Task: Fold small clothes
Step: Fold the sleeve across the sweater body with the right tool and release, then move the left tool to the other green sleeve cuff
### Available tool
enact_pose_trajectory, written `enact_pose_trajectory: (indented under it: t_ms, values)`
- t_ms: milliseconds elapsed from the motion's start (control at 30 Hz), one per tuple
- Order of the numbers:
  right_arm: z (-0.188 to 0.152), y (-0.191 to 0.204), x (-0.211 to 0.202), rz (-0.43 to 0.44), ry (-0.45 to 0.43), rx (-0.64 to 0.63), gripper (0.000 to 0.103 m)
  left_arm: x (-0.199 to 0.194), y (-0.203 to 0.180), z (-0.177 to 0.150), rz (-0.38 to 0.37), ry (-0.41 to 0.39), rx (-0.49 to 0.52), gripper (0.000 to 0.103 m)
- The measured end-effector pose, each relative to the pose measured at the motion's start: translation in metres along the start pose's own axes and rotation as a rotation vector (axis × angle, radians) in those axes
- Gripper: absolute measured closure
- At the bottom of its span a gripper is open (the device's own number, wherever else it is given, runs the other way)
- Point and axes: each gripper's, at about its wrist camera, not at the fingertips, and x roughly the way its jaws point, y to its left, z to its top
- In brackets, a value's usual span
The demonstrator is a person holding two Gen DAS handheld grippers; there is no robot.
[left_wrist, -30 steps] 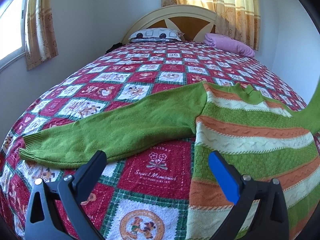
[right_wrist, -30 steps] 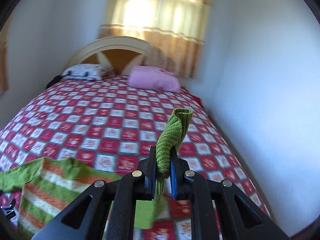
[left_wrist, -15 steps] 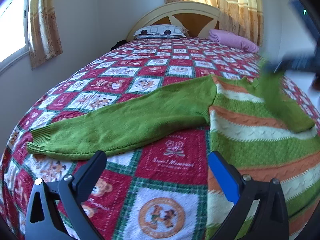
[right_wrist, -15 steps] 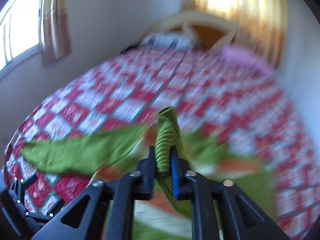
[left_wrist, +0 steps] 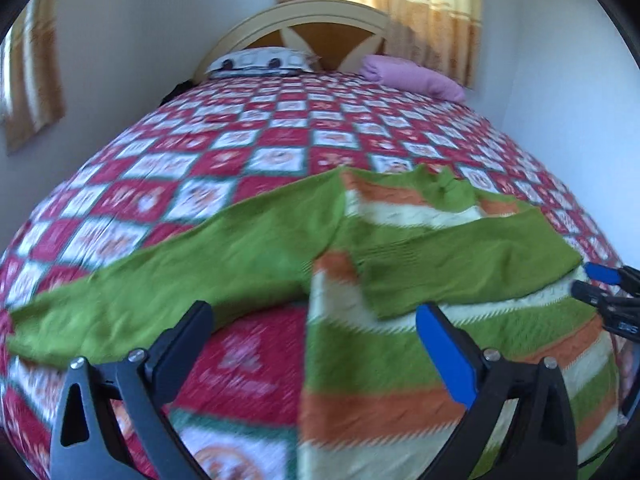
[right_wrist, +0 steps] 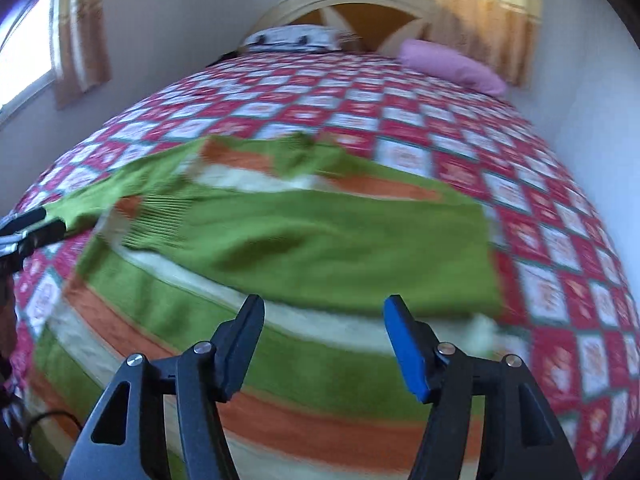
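One sweater (left_wrist: 400,360), two pillows, two gaping grippers.

Green sleeves, green-orange-cream striped body on sweater (left_wrist: 400,344). Red, white and green checks with cartoon prints on bedspread (left_wrist: 260,152) beneath sweater. Beyond sweater: pink pillow (left_wrist: 412,76), yellow-gold curtains (left_wrist: 420,4).

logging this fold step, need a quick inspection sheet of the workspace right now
surface: bed with checked red quilt.
job's things: striped sweater laid flat; right sleeve folded across its body, left sleeve spread out on the quilt.
clutter: pink pillow and patterned pillow at the headboard.
grippers: left gripper and right gripper, jaws open, holding nothing.
cables: thin dark cable at the lower left edge.
surroundings: curtains, white walls.
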Motion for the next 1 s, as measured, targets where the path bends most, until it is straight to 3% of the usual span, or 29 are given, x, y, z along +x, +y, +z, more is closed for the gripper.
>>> enact_pose_trajectory:
  t_ms: [100, 167, 233, 300, 367, 567, 667, 733, 767, 833, 867, 900, 1000]
  values:
    - [-0.016, -0.034, -0.006, -0.057, 0.001, 0.044, 0.04, 0.022, -0.022, 0.008, -0.037, 0.04, 0.043, 0.025]
    - [-0.026, -0.048, -0.004, -0.071, 0.012, 0.074, 0.04, 0.039, -0.033, 0.011, -0.028, 0.07, 0.067, 0.028]
    - [-0.035, -0.058, -0.001, -0.072, 0.017, 0.097, 0.04, 0.057, -0.039, 0.011, -0.003, 0.106, 0.08, 0.037]
    - [-0.043, -0.073, 0.0, -0.132, 0.005, 0.108, 0.04, 0.075, -0.039, 0.009, 0.006, 0.154, 0.073, 0.064]
    - [-0.039, -0.083, 0.004, -0.173, 0.001, 0.123, 0.04, 0.079, -0.035, 0.007, 0.002, 0.146, 0.044, 0.063]
    - [-0.019, -0.094, 0.033, -0.209, 0.021, 0.125, 0.04, 0.075, -0.04, 0.003, 0.038, 0.11, 0.043, 0.06]
    - [-0.012, -0.13, 0.055, -0.305, 0.061, 0.275, 0.04, 0.072, -0.039, 0.002, 0.037, 0.094, 0.033, 0.057]
    - [-0.02, -0.159, 0.058, -0.235, 0.082, 0.434, 0.04, 0.072, -0.038, 0.003, 0.028, 0.085, 0.031, 0.05]
    - [-0.022, -0.159, 0.057, -0.237, 0.079, 0.427, 0.04, 0.071, -0.039, 0.003, 0.026, 0.08, 0.036, 0.045]
    - [-0.027, -0.155, 0.05, -0.265, 0.064, 0.425, 0.04, 0.067, -0.04, 0.003, 0.038, 0.047, 0.04, 0.026]
    - [-0.031, -0.157, 0.046, -0.249, 0.057, 0.456, 0.04, 0.063, -0.04, 0.003, 0.048, 0.028, 0.036, 0.009]
    - [-0.034, -0.159, 0.043, -0.237, 0.05, 0.476, 0.04, 0.058, -0.038, 0.003, 0.059, -0.002, 0.026, 0.0]
    - [-0.038, -0.151, 0.029, -0.241, 0.034, 0.457, 0.04, 0.051, -0.034, 0.002, 0.045, -0.036, 0.017, 0.0]
